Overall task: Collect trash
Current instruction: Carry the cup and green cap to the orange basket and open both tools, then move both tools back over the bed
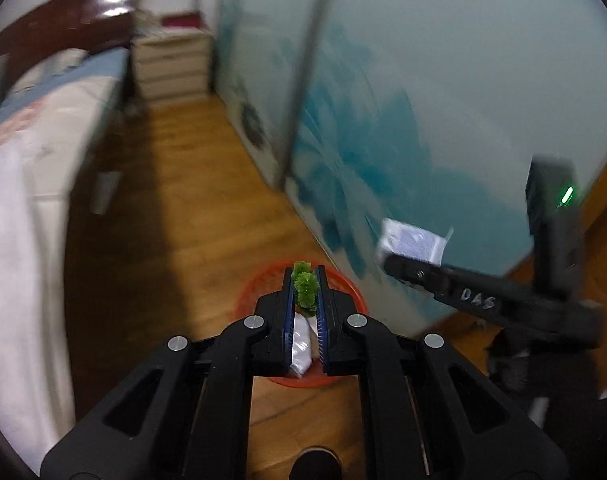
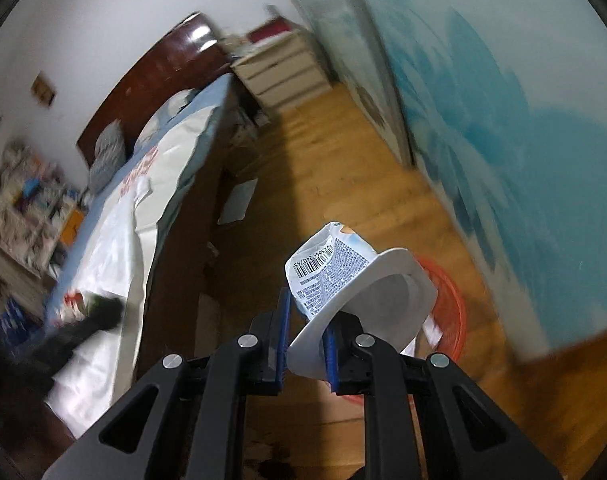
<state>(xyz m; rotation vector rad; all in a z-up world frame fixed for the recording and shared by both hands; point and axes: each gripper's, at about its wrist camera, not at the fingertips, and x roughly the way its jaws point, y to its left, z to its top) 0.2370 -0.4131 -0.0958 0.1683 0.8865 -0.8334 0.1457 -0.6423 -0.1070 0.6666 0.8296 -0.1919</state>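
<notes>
My left gripper (image 1: 304, 280) is shut on a green fuzzy scrap (image 1: 305, 290), with a white wrapper (image 1: 300, 342) further back between its jaws. It hangs right over the red basket (image 1: 259, 288) on the wooden floor. My right gripper (image 2: 306, 308) is shut on a crumpled white package with a barcode (image 2: 331, 270) and a white paper cup (image 2: 387, 300). The red basket (image 2: 449, 292) lies just beyond and to the right of it. In the left wrist view the right gripper (image 1: 399, 266) shows at the right, carrying the white package (image 1: 413, 242).
A bed (image 2: 135, 216) with white and blue covers runs along the left. A white drawer unit (image 2: 279, 68) stands at the far end. A blue-patterned wardrobe door (image 1: 423, 100) lines the right side. A white sheet (image 2: 237, 200) lies on the floor by the bed.
</notes>
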